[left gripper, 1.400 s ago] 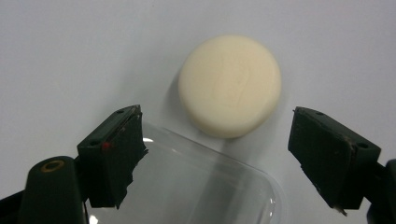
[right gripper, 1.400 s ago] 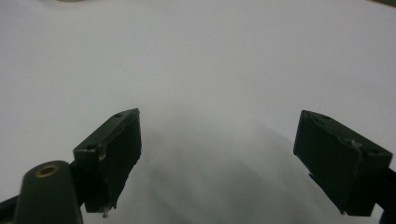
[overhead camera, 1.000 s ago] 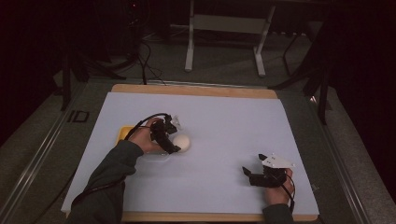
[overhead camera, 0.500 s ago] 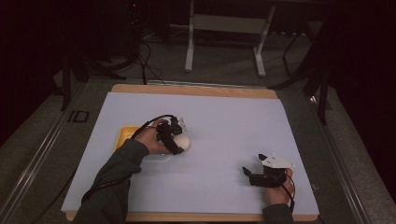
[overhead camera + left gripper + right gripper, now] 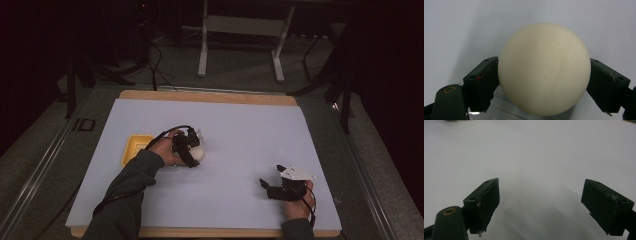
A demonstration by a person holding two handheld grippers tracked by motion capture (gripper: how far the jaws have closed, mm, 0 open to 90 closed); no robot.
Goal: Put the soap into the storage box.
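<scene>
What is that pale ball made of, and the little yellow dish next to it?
The ball looks like smooth matte plastic or resin: cream, even, faint hairline marks, no shine. The yellow dish seems glossy moulded plastic, judging by its uniform colour and raised rim, though it's too small to be sure.

Dim room: grey carpeted floor (image 5: 240, 70), white metal stand legs (image 5: 240, 30), trailing black cables (image 5: 155, 60).

Left gripper (image 5: 192, 152) at cream ball (image 5: 199, 153), yellow tray (image 5: 134, 146) beside, right gripper (image 5: 267, 190) apart

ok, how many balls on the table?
1. A cream smooth round ball sits between the left gripper's jaws, just right of the yellow square tray. Others could hide behind the hand.
</scene>
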